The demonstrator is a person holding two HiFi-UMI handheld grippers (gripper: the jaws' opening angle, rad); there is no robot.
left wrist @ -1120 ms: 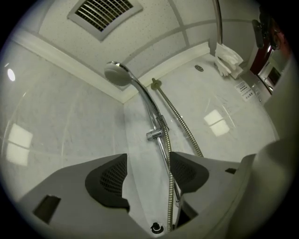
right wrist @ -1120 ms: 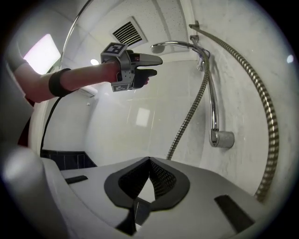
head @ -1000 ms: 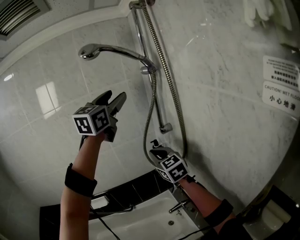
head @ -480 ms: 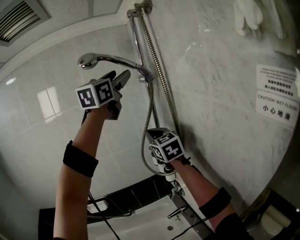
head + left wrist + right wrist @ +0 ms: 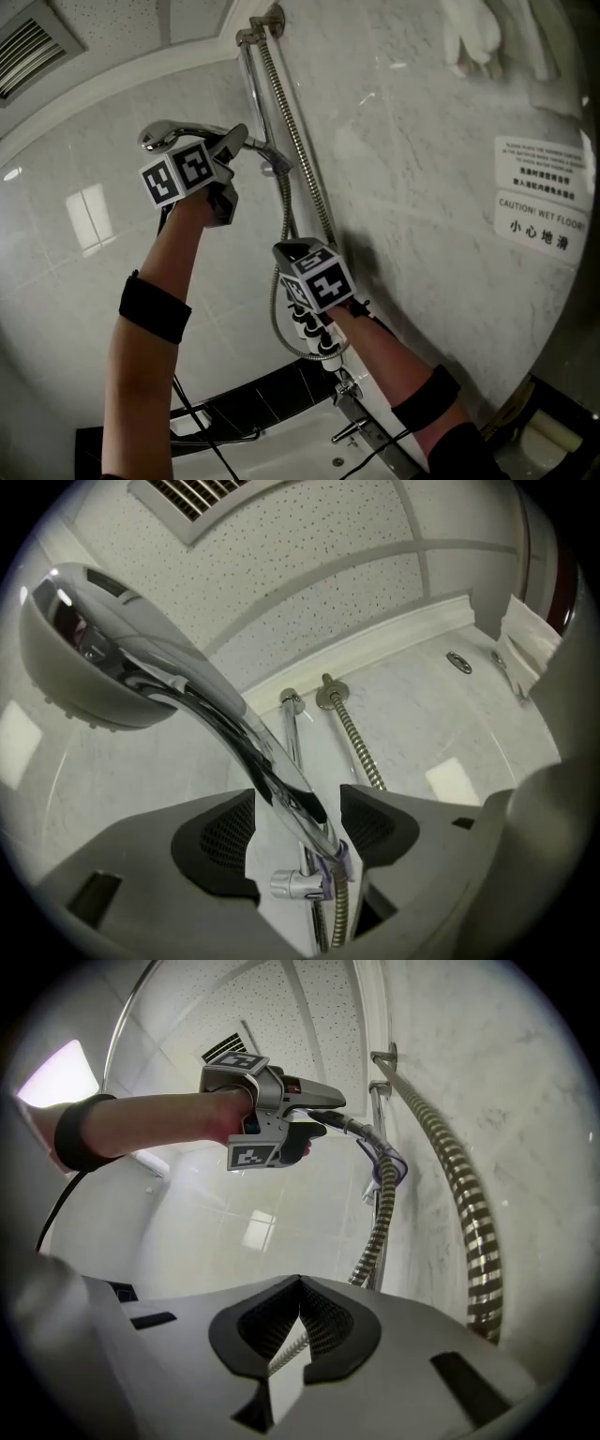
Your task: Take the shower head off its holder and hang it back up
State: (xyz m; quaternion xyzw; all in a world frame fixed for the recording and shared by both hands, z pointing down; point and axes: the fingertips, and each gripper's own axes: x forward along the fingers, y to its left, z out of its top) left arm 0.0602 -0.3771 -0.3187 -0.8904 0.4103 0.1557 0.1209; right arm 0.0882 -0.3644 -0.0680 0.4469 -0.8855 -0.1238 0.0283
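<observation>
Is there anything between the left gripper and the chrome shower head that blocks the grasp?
Nothing visible does. The handle of the chrome shower head runs between the open jaws of the left gripper, with a gap at each pad. Its holder and the ribbed metal hose lie beyond the jaws.

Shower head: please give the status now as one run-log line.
shower head: in holder | left gripper: open around handle | right gripper: shut

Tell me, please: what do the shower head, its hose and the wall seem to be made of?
Shower head: mirror-bright chrome finish with sharp reflections; metal or plated plastic, unclear. Hose: shiny spiral-wound metal, ribbed. Wall: glossy pale stone or marble-look tile, grey veins.
</observation>
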